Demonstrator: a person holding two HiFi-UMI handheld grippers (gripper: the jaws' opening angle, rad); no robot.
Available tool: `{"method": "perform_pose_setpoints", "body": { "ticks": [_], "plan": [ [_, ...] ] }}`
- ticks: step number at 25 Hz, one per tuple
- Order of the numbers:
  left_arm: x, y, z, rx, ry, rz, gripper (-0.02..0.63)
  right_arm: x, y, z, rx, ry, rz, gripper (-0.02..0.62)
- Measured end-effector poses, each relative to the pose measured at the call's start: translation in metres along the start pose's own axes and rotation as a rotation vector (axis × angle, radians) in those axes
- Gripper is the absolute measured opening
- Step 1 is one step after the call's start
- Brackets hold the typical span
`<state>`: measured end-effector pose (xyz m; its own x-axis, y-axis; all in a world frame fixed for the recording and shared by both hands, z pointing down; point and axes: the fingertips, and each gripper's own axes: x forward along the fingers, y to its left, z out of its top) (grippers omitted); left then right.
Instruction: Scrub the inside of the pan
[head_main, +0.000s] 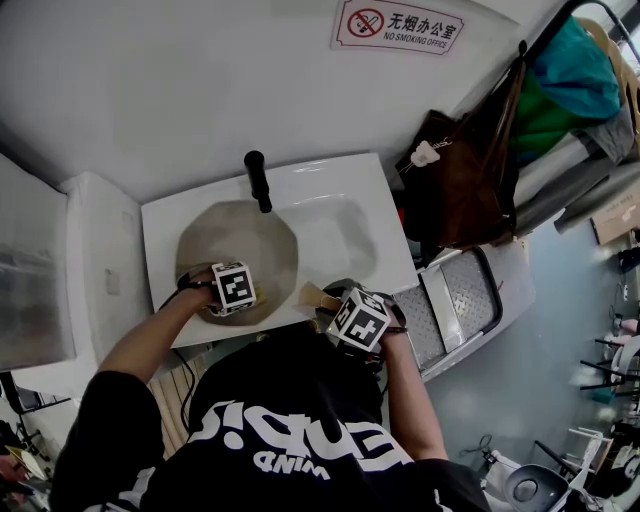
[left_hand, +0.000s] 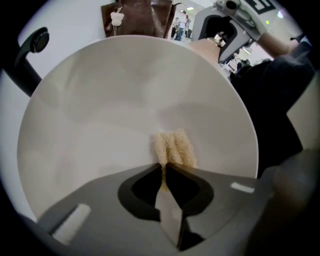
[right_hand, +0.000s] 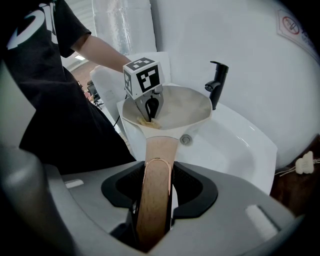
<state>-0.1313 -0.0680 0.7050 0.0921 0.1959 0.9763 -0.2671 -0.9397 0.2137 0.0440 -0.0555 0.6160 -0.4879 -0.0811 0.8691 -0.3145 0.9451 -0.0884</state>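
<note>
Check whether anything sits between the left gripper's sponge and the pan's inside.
Nothing visible does. The left gripper is shut on the yellow sponge, which appears pressed straight onto the bare inner surface of the pan. The right gripper clamps the wooden handle, outside the bowl.

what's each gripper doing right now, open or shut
Left gripper: closed on the sponge, inside the pan.
Right gripper: closed on the pan handle.
</note>
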Motion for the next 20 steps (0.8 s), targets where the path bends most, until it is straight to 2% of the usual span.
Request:
{"method": "perform_pose_setpoints", "body": {
  "ticks": [8, 13, 20],
  "plan": [
    [-0.009, 0.016, 0.046, -0.025, -0.121, 0.044, 0.028, -0.001, 0.0, 0.001, -0.009, 0.004, -0.007, 0.164],
    [-0.017, 0.044, 0.069, -0.113, -0.238, 0.108, 0.028, -0.001, 0.001, 0.001, -0.012, 0.012, -0.011, 0.164],
    [-0.033, 0.084, 0.088, -0.185, -0.361, 0.217, 0.028, 0.0, 0.001, 0.001, -0.015, 0.014, -0.015, 0.164]
  ]
}}
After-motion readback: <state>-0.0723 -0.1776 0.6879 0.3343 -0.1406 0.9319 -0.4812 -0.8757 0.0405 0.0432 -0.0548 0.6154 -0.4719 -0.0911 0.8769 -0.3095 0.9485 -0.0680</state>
